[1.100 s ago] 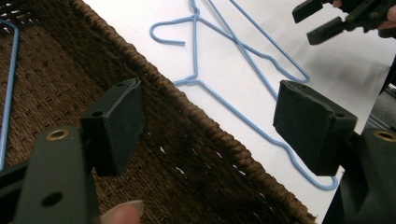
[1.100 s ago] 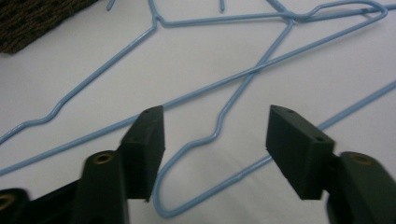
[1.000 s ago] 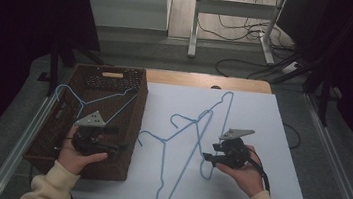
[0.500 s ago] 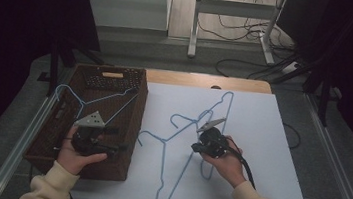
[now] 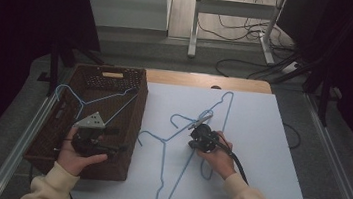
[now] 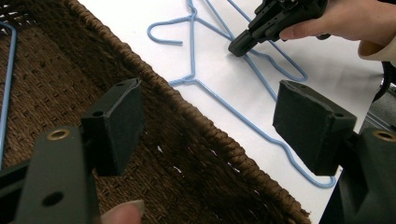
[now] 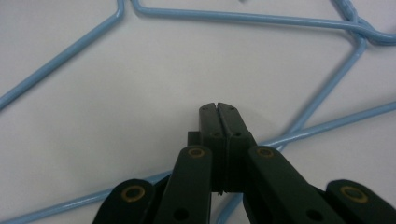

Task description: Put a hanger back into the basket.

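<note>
On the white board (image 5: 259, 154) that tops the table, toward its middle, lie light-blue wire hangers (image 5: 179, 150), thin rods bent into open triangles with a twisted neck and a curled hook. They overlap, so the wires cross near the board's centre; one long wire runs down toward the near edge, another reaches up toward the far edge. The coating looks smooth and slightly glossy against the matte white surface.

The right gripper (image 5: 200, 132) points down at that crossing, held in the right hand (image 5: 218, 157). Its black jaws have just been closing and now stand pressed flat together (in the right gripper view they meet with no gap), with their tips (image 7: 218, 109) on the bare board between the wires; a hanger wire passes beneath the jaws, but I cannot tell whether it is pinched.

Along the board's left edge sits a dark brown woven basket (image 5: 49, 135), rectangular, with a coarse braided rim. Another blue hanger (image 5: 91, 101) lies across it, its hook over the left rim. The left gripper (image 6: 205, 126), in the left hand (image 5: 77, 156), hovers over the basket's near end with jaws spread wide and nothing between its square black pads (image 6: 123, 116).
</note>
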### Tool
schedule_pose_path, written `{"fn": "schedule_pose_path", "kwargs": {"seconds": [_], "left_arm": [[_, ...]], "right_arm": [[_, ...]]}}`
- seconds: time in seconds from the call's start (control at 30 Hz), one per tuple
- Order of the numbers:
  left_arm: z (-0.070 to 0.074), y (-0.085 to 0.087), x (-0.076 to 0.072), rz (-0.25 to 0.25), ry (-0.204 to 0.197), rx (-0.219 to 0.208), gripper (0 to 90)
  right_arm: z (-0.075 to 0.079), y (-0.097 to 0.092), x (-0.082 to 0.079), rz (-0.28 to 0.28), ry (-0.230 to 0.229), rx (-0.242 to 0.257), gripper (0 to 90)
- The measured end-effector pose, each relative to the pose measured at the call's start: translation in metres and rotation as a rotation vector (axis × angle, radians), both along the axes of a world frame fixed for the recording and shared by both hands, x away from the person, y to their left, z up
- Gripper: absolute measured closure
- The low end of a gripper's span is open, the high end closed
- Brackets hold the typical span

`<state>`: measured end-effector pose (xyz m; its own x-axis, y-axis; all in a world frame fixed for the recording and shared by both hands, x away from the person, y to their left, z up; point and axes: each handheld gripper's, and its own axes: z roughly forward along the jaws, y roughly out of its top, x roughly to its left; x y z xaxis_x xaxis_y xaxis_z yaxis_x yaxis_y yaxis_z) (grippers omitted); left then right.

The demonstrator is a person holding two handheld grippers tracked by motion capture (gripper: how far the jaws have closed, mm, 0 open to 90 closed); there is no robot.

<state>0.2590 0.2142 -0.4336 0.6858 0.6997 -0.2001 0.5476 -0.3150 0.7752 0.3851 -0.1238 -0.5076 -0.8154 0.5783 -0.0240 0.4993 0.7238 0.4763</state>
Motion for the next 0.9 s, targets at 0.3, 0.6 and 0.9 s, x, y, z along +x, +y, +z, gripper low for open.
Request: {"fn": "schedule_pose_path", "kwargs": {"seconds": [0.3, 0.6, 0.9], "left_arm": [[0.000, 0.001, 0.000, 0.001, -0.001, -0.003, 25.0], [-0.001, 0.000, 0.000, -0.002, 0.001, -0.001, 25.0], [0.000, -0.001, 0.000, -0.007, -0.001, 0.001, 25.0]], "right_arm": [[0.002, -0.009, -0.005, -0.028, -0.011, -0.033, 89.8], [0.007, -0.025, -0.016, -0.061, 0.001, -0.020, 89.9], [0.009, -0.037, -0.025, -0.072, 0.031, -0.023, 89.8]]}}
